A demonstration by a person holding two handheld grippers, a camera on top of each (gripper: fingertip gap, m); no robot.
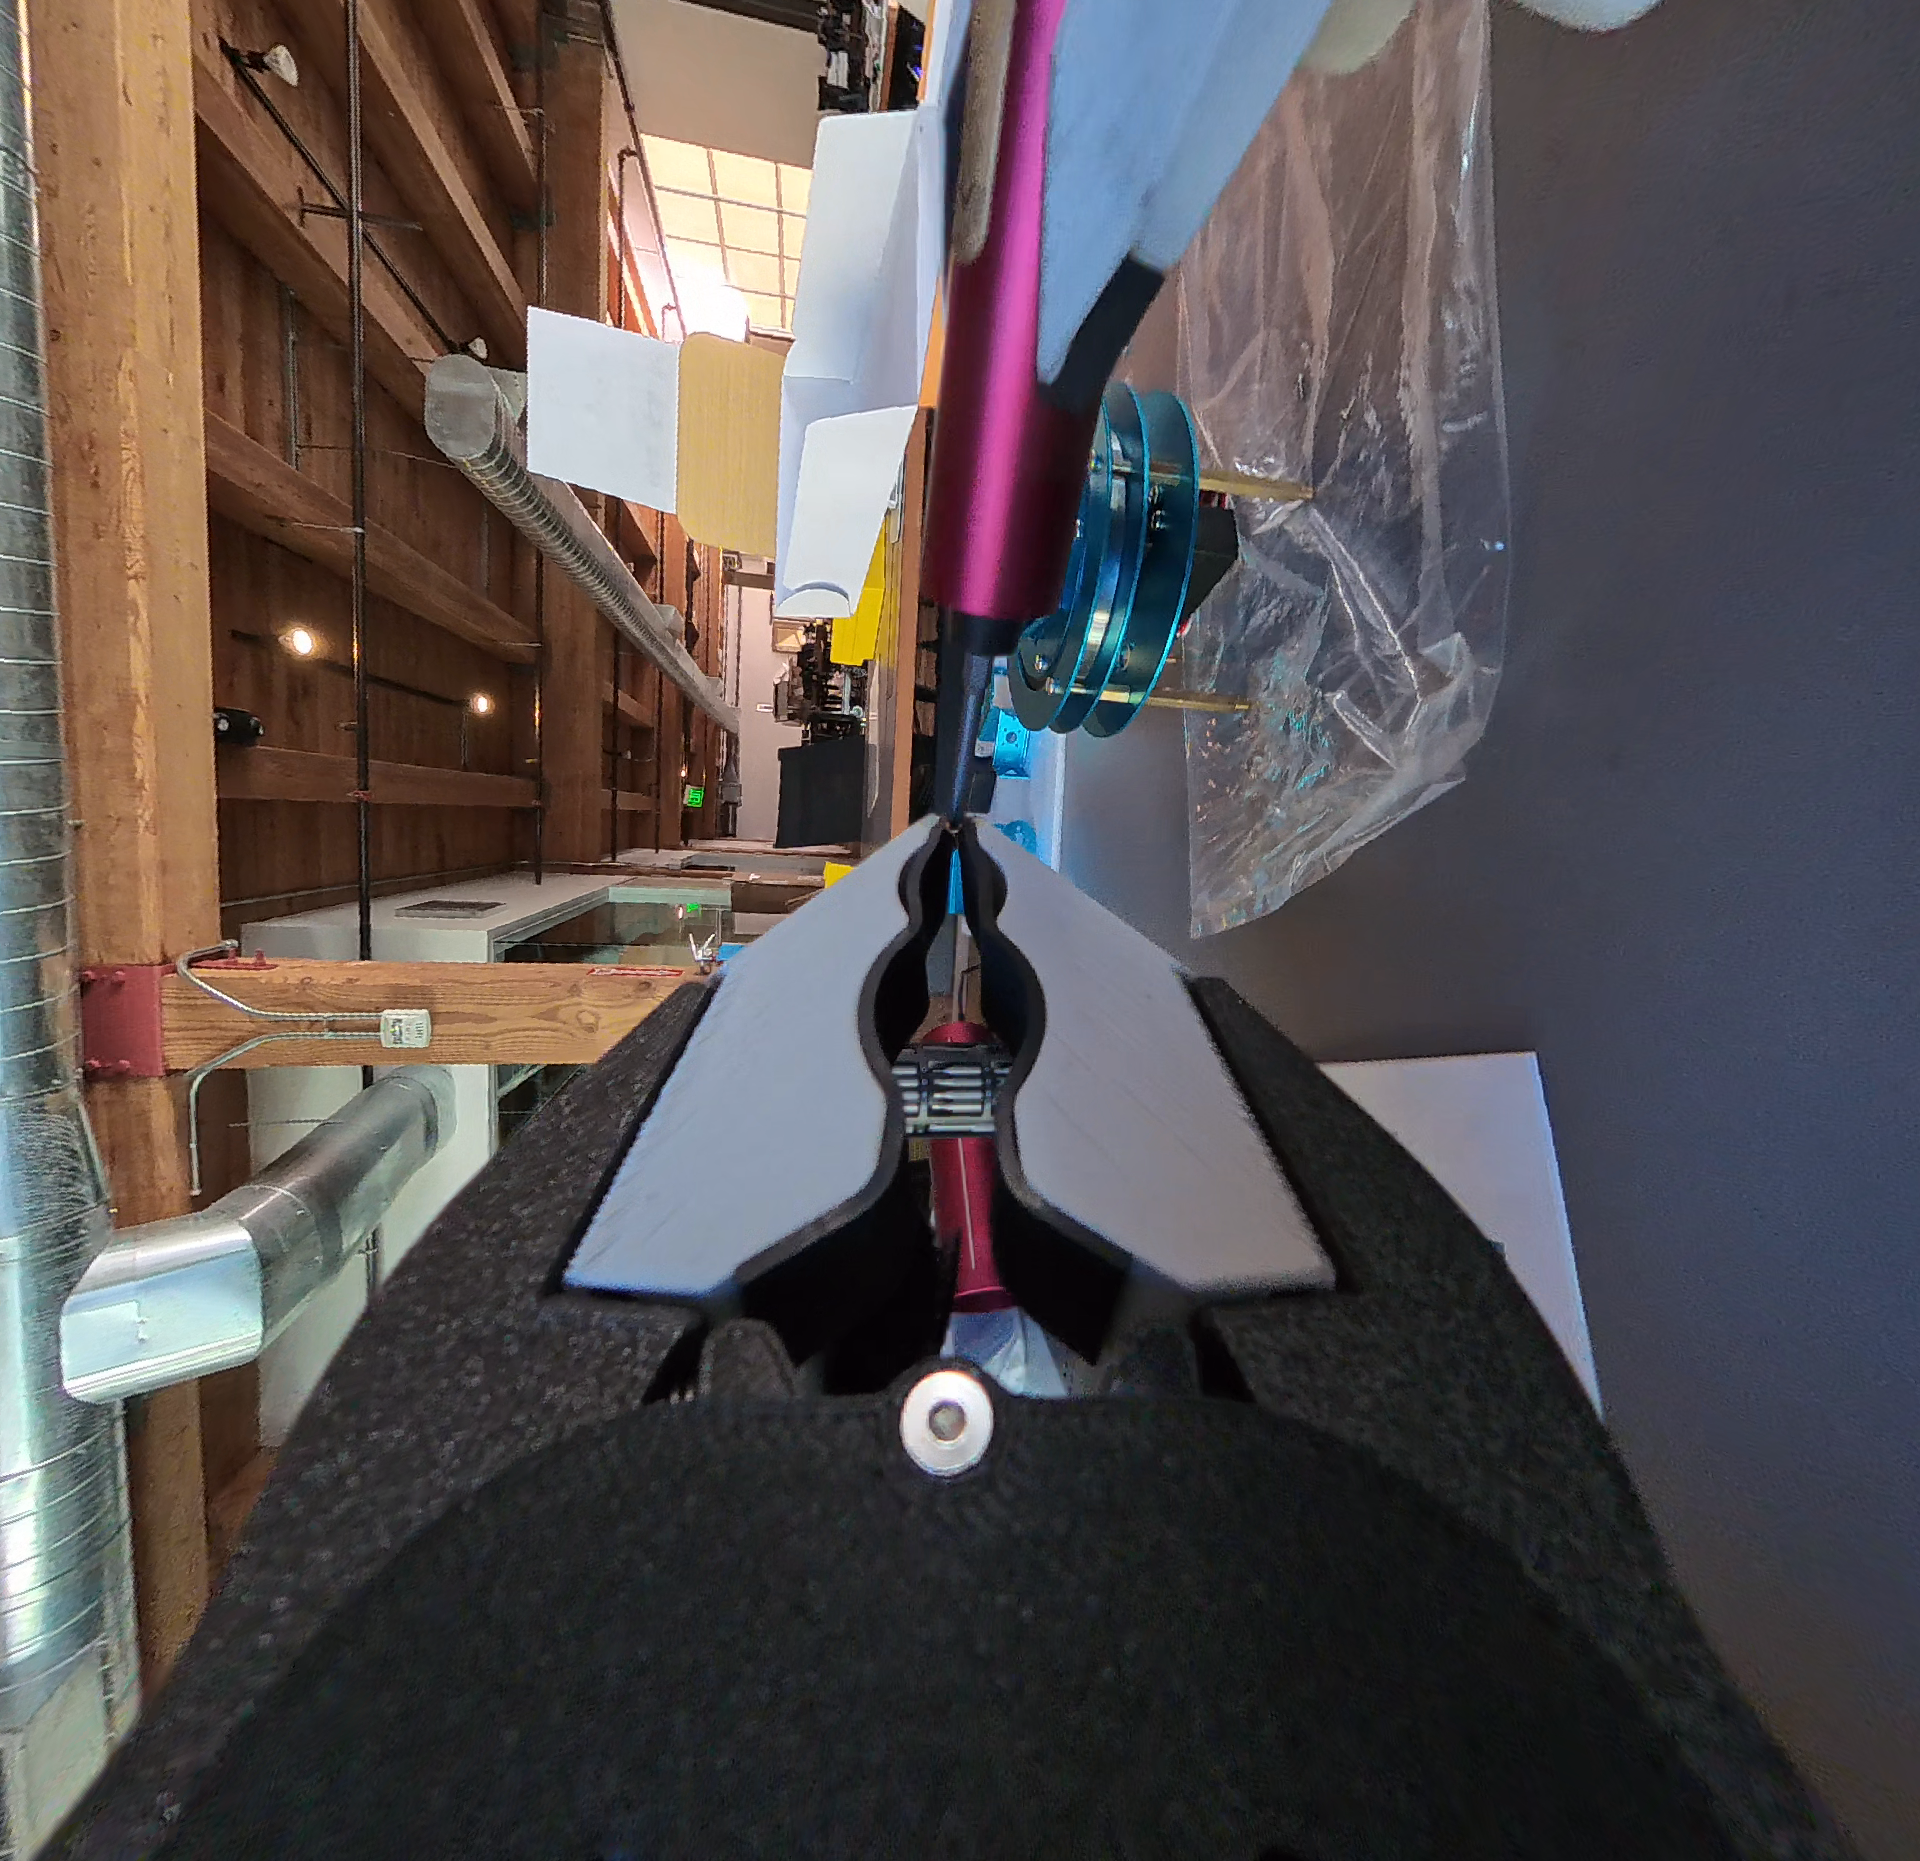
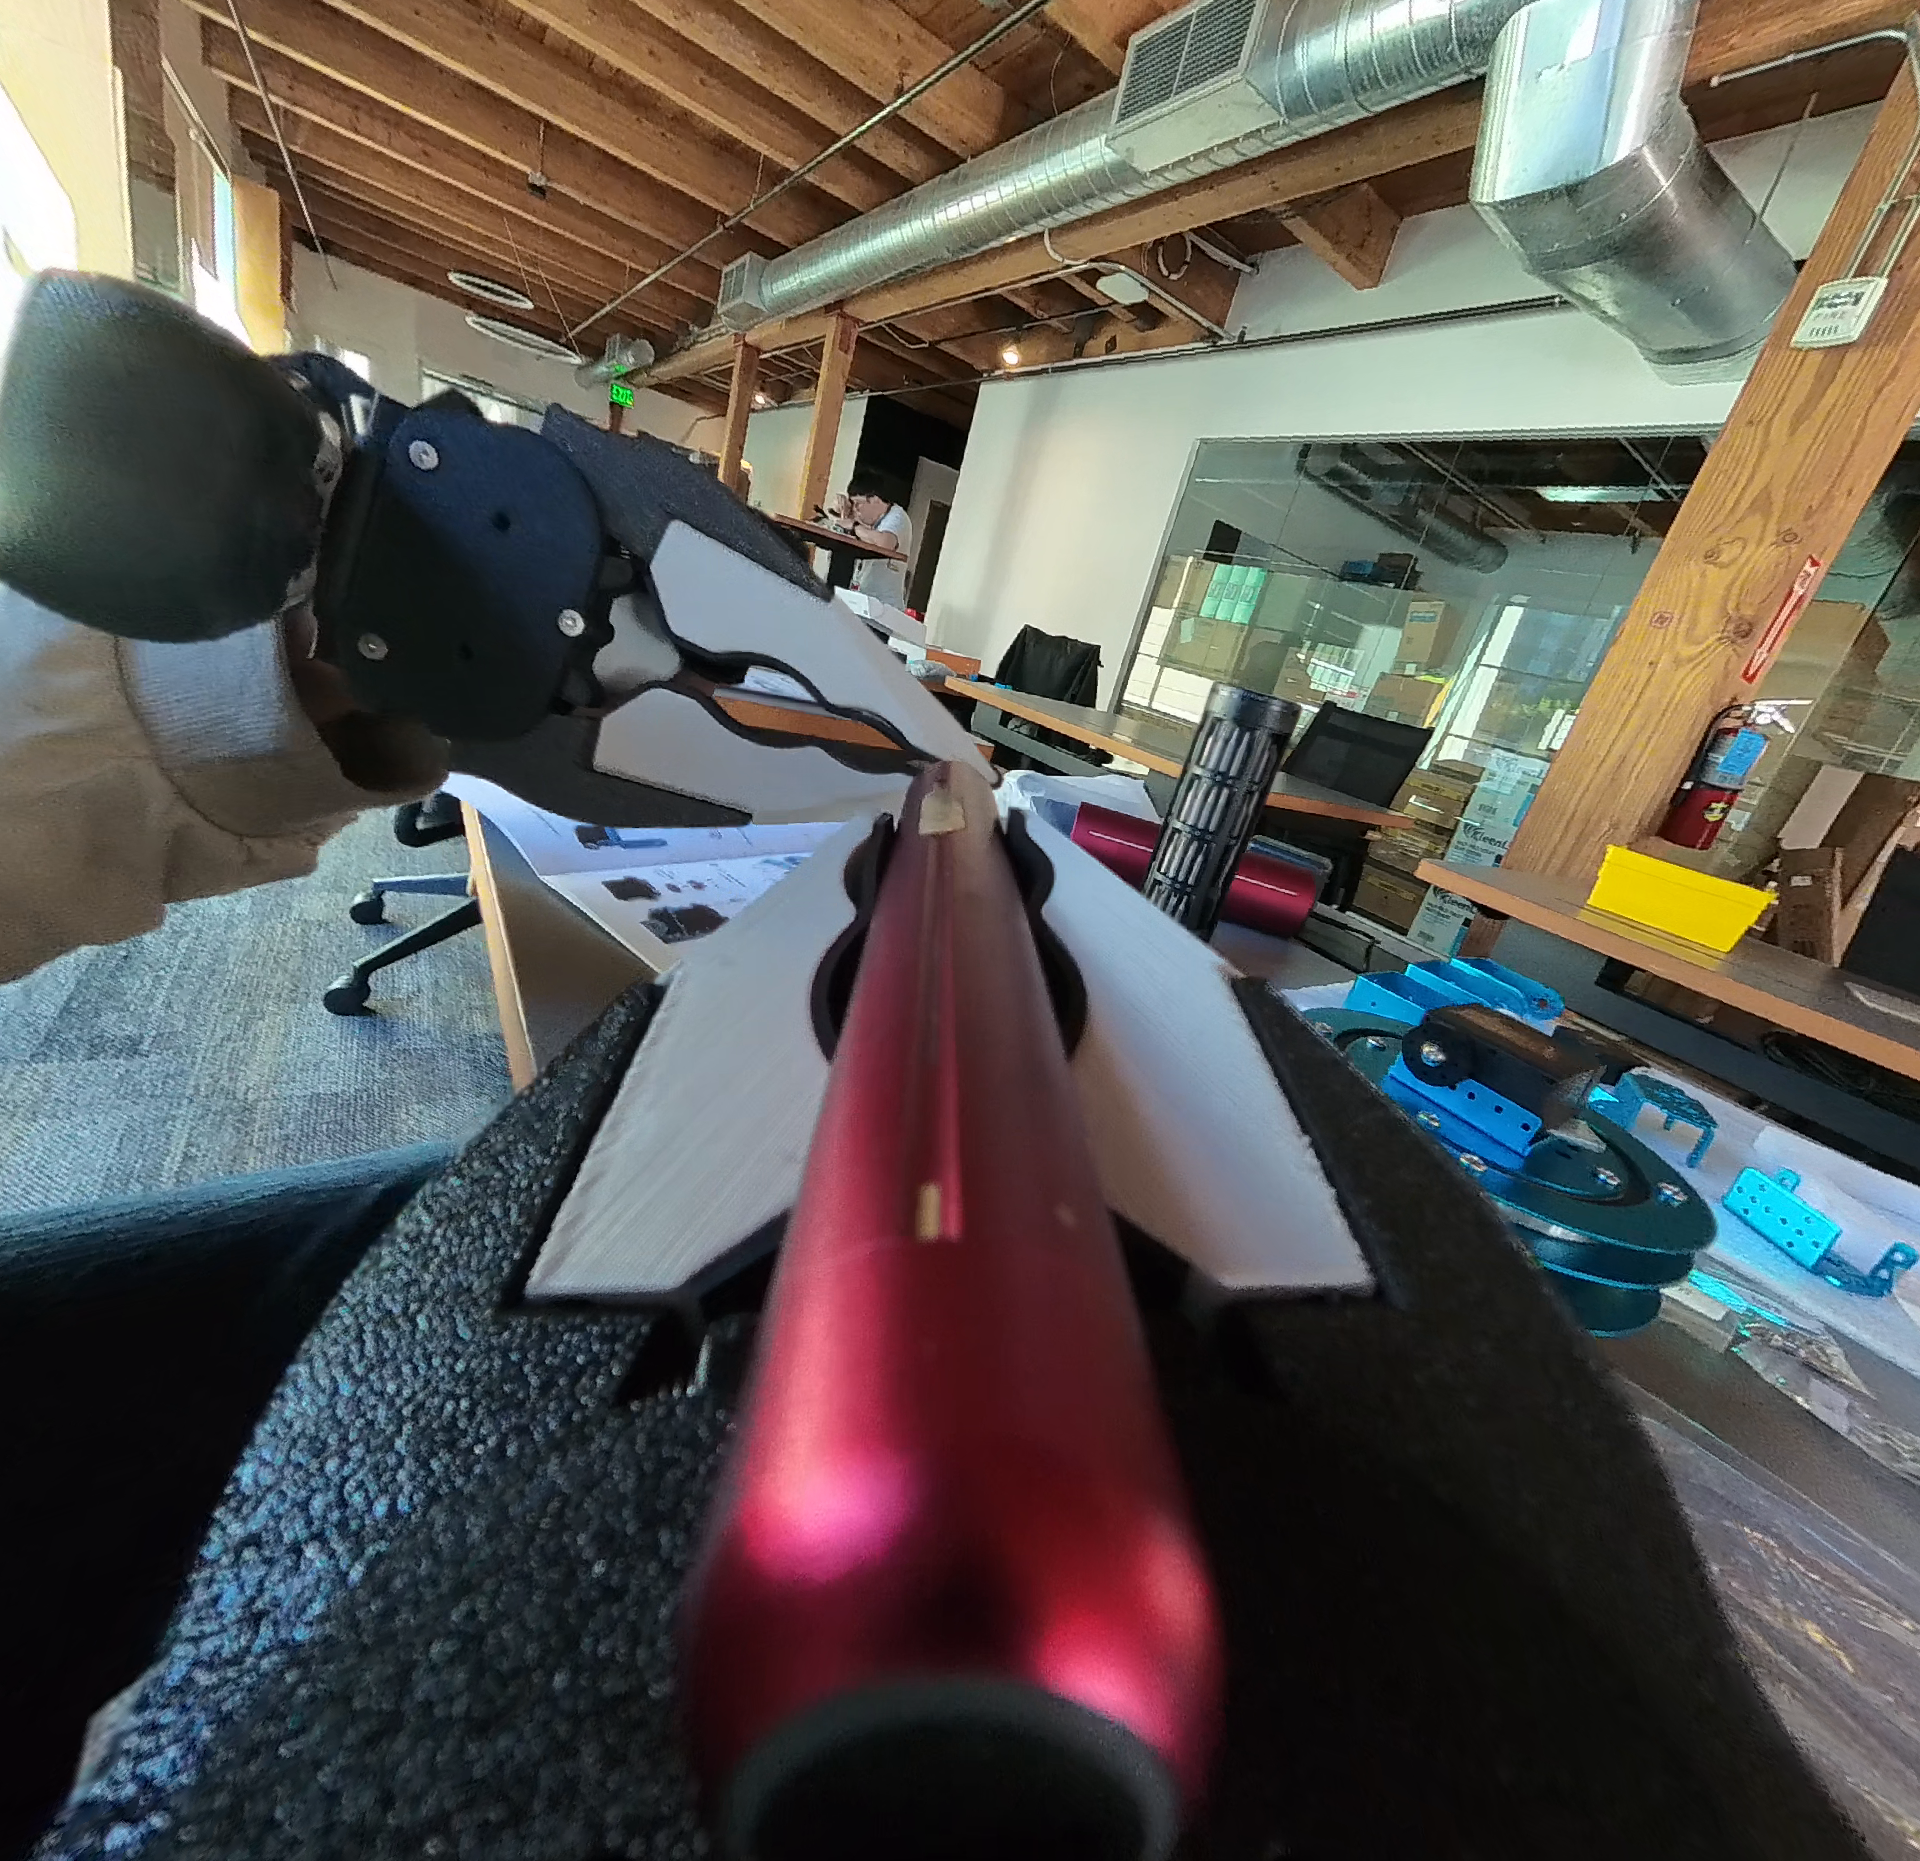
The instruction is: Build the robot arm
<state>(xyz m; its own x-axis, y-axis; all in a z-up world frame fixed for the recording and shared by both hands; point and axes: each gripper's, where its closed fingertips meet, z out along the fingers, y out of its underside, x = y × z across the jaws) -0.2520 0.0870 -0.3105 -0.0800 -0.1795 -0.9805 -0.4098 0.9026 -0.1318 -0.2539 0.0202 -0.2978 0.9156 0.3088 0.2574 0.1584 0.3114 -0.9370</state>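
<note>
We hold a magenta metal screwdriver (image 2: 935, 1240) lengthwise in the right tongs (image 2: 951, 819), whose white fingers (image 2: 717, 1073) are clamped on its barrel, so the tool runs out from under the camera toward its dark tip. In the left wrist view the left tongs (image 1: 954, 826) are pinched nearly together right at that tip (image 1: 961, 751), and we judge they grip a small bit there, though the piece itself is too small to make out. The tool looks like anodised aluminium: stiff, light, smooth and rather slippery, so the barrel's middle is the sound place to hold it, while the thin tip calls for a fine pinch only. Behind it on the counter (image 2: 1766, 1562) stands a black bit holder (image 2: 1221, 814) beside its red sleeve (image 2: 1195, 855). Close by sit a blue round assembly of stacked discs (image 1: 1101, 585) with brass standoffs, loose blue brackets (image 2: 1808, 1235), a clear plastic bag (image 1: 1351, 523) and an open instruction sheet (image 2: 665, 876). We see print on the sheet, a green sign by the ceiling, tags on the wooden post and markings on stacked cartons behind the glass, but we leave all of it unquoted; no brand shows on the screwdriver.
</note>
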